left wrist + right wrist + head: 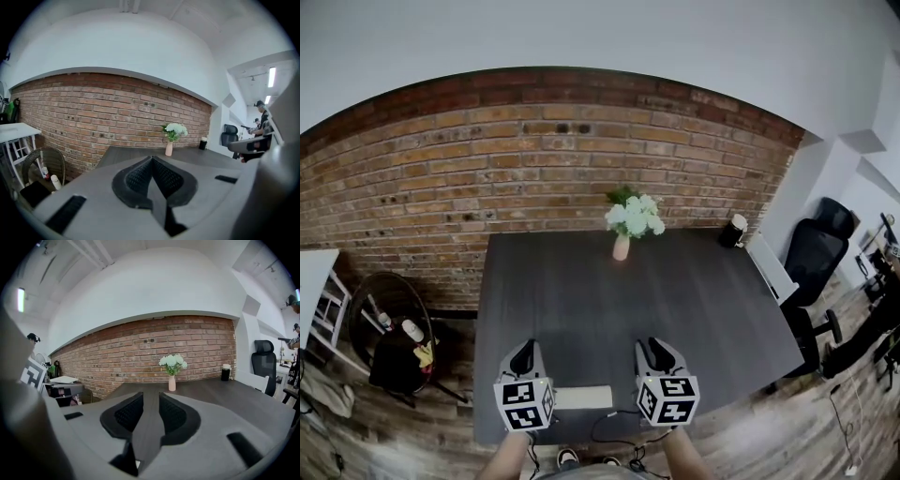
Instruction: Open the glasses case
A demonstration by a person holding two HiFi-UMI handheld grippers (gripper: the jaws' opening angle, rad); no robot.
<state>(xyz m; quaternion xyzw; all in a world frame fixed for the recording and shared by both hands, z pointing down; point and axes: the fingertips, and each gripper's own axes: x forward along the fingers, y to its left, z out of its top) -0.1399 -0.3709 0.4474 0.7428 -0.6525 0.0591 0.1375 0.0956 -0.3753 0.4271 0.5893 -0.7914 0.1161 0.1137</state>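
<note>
The right gripper [150,398] holds its jaws apart, with only the dark table [220,397] showing through the gap; a small pale patch low in that gap may lie on the table, though too little shows to tell; at the table's far edge a pink vase [172,383] of white flowers stands against the brick wall [117,352]; a black canister [226,373] stands to its right, well apart; a black office chair [263,359] sits beyond the table's right side.
</note>
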